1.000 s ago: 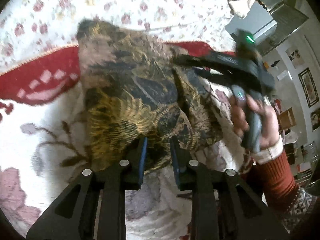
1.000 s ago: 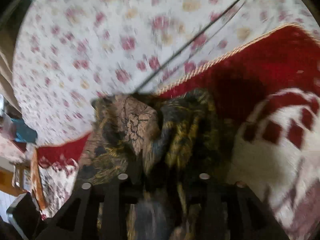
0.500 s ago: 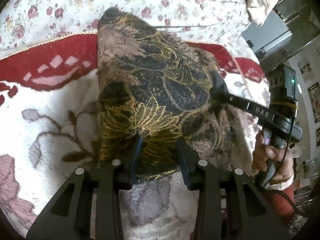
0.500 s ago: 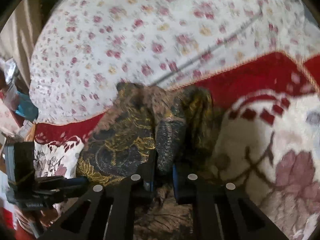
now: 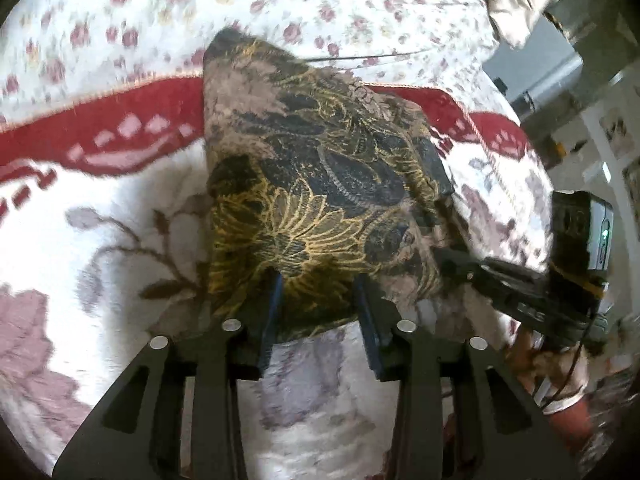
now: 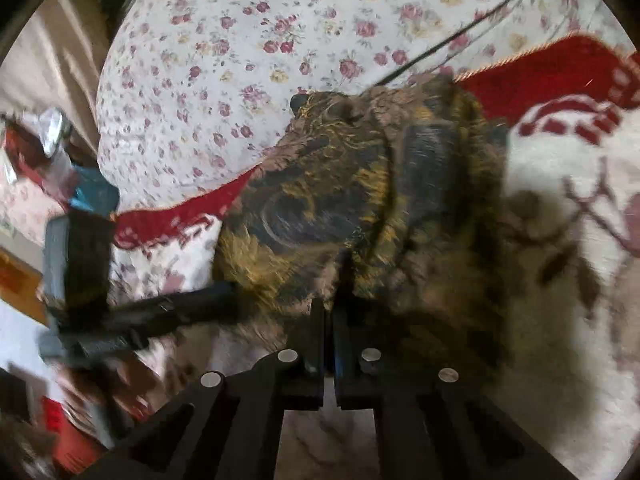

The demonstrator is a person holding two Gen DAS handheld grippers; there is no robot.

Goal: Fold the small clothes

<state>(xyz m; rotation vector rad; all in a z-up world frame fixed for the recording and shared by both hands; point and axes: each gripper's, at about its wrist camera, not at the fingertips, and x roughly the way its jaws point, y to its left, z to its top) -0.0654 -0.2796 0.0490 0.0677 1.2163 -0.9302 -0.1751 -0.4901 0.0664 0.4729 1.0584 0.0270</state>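
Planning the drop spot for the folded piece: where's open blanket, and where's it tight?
Open: white blanket left of the dark gold-patterned garment, below the red border; also the floral sheet beyond it. Tight: the garment's near hem, where the left tool straddles it, jaws opening, and the right tool is shut on it.

garment (image 5: 320, 184) on blanket (image 5: 132, 216) | sheet (image 5: 280, 12) behind | R gripper (image 5: 460, 268) at garment's right edge

hand-held gripper (image 5: 318, 306) – blk fingers, blue pads, silver screws | sleeve (image 5: 570, 420) – red, white cuff
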